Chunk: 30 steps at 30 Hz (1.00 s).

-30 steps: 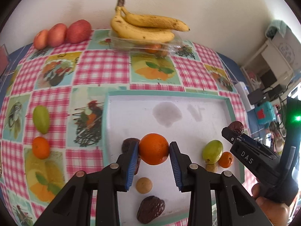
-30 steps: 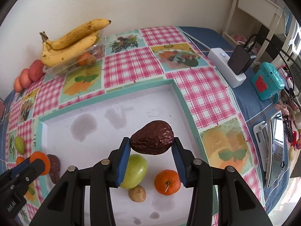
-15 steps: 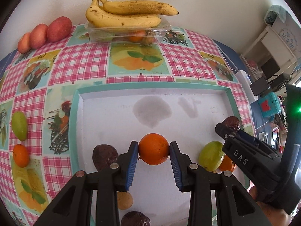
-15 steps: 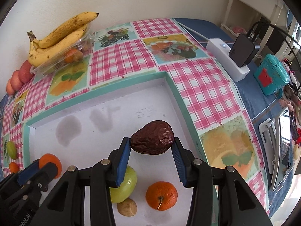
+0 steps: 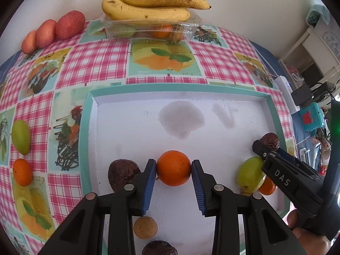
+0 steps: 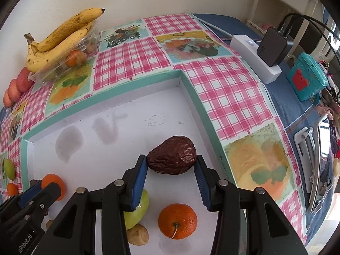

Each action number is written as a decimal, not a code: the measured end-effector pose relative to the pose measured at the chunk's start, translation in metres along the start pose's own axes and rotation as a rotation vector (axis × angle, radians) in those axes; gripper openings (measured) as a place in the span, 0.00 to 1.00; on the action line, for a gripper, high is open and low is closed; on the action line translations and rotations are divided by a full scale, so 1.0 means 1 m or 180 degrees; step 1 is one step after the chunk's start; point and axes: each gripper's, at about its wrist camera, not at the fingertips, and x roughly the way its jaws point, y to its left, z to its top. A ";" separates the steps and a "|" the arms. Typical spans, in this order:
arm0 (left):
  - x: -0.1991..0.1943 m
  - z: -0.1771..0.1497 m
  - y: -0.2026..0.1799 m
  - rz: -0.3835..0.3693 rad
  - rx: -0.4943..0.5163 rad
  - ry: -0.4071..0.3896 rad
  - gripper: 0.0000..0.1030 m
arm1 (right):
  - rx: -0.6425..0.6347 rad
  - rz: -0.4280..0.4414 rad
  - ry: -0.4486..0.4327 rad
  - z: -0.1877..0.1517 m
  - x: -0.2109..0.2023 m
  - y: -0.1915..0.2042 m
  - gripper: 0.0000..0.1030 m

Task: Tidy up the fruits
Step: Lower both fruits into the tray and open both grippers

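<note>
Nearest in the white tray (image 5: pixel 274 114): a small tan fruit (image 5: pixel 145 227) and a dark wrinkled fruit (image 5: pixel 122 171) beside the left tongs (image 5: pixel 173 171), pinching an orange (image 5: pixel 173 167). Right tongs (image 6: pixel 171 166) clamped on a brown avocado (image 6: pixel 172 158) above a green pear (image 6: pixel 138 208) and a second orange (image 6: pixel 177 221), close to the tray's right wall. Beyond, bare tray floor up to the far teal rim. Farther back on the tabletop (image 5: pixel 93 63), bananas (image 5: pixel 148 6) over a clear box (image 5: pixel 148 28).

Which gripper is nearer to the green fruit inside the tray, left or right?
Right. The right gripper, holding the dark avocado, hangs just above the green fruit; the left gripper is further along the tray.
</note>
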 end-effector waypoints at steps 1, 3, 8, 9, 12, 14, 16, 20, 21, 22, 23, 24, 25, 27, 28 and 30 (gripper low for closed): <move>-0.001 -0.001 0.000 0.0008 0.0010 -0.0003 0.35 | 0.0010 0.0002 0.0002 0.000 0.000 -0.001 0.45; -0.001 0.000 -0.001 0.0014 0.0019 -0.0001 0.35 | 0.0014 0.0004 0.0007 0.000 0.000 -0.001 0.45; 0.000 0.000 -0.001 0.0037 0.0016 0.0004 0.35 | 0.0025 0.0003 0.0016 0.000 0.000 -0.001 0.45; 0.000 0.000 -0.001 0.0063 0.0032 0.0007 0.36 | 0.0029 0.0008 0.0019 0.000 0.000 -0.002 0.45; -0.001 0.001 -0.001 0.0109 0.0066 0.0010 0.36 | 0.0040 -0.0006 0.0029 0.000 0.001 -0.003 0.45; -0.005 0.002 0.000 0.0132 0.0080 0.0003 0.36 | 0.0045 -0.0009 0.0035 0.000 0.001 -0.003 0.46; -0.009 0.003 0.000 0.0127 0.0090 -0.0018 0.37 | 0.0038 -0.0013 0.0033 0.000 0.001 -0.003 0.45; -0.021 0.007 0.001 0.0141 0.0130 -0.0083 0.41 | 0.0061 -0.0036 0.0048 0.000 0.000 -0.004 0.46; -0.023 0.008 0.001 0.0148 0.0134 -0.0098 0.46 | 0.0062 -0.0049 0.0044 0.001 -0.001 -0.004 0.48; -0.027 0.009 0.002 0.0155 0.0141 -0.0115 0.50 | 0.0065 -0.0054 0.0033 0.001 -0.003 -0.005 0.51; -0.030 0.010 0.002 0.0157 0.0146 -0.0130 0.51 | 0.0072 -0.0043 0.0016 0.002 -0.005 -0.005 0.52; -0.033 0.011 0.003 0.0160 0.0148 -0.0149 0.54 | 0.0079 -0.0030 0.0001 0.002 -0.007 -0.005 0.53; -0.038 0.012 0.004 0.0172 0.0141 -0.0170 0.56 | 0.0086 -0.0008 -0.0015 0.003 -0.010 -0.004 0.54; -0.044 0.013 0.006 0.0216 0.0109 -0.0185 0.65 | 0.0089 0.0001 -0.0058 0.005 -0.015 -0.004 0.57; -0.048 0.014 0.008 0.0250 0.0087 -0.0191 0.67 | 0.0081 -0.0011 -0.0074 0.006 -0.017 -0.003 0.63; -0.055 0.015 0.013 0.0315 0.0043 -0.0218 0.71 | 0.0049 -0.0029 -0.0096 0.007 -0.020 -0.002 0.73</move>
